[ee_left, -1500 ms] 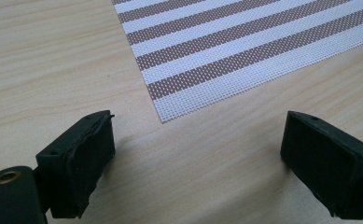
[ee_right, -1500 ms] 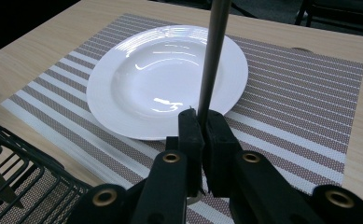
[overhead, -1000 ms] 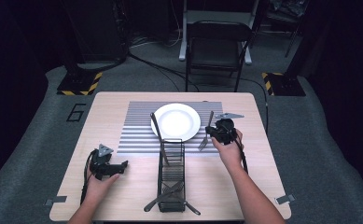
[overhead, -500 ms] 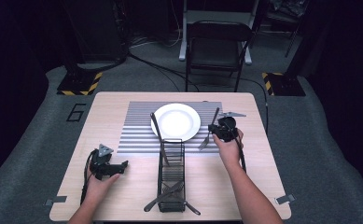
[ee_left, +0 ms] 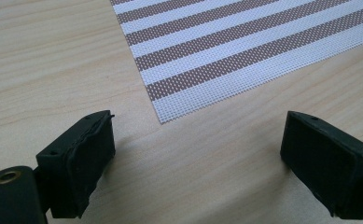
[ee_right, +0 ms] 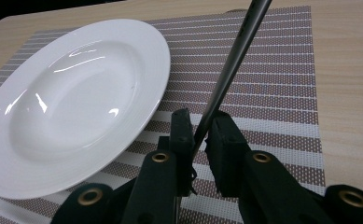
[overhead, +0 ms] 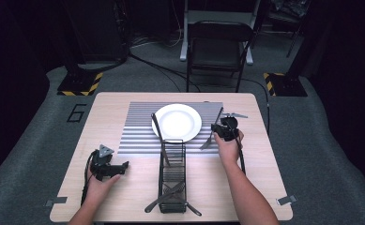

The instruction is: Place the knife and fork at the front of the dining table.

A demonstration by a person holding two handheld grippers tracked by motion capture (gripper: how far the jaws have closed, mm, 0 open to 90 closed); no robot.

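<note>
Fork (ee_right: 230, 70) sits between my right gripper's (ee_right: 198, 140) jaws, just right of the plate (ee_right: 67, 93) over the striped mat (ee_right: 272, 70). The jaws have just been easing apart with the handle between them, so I judge I'm setting it down; next I let go fully and lift clear. My left gripper (ee_left: 198, 154) rests with jaws wide apart, nearer than the plate. Farther on, the wooden surface (overhead: 110, 105), then a folding chair (overhead: 217, 51) on grey floor.
</note>
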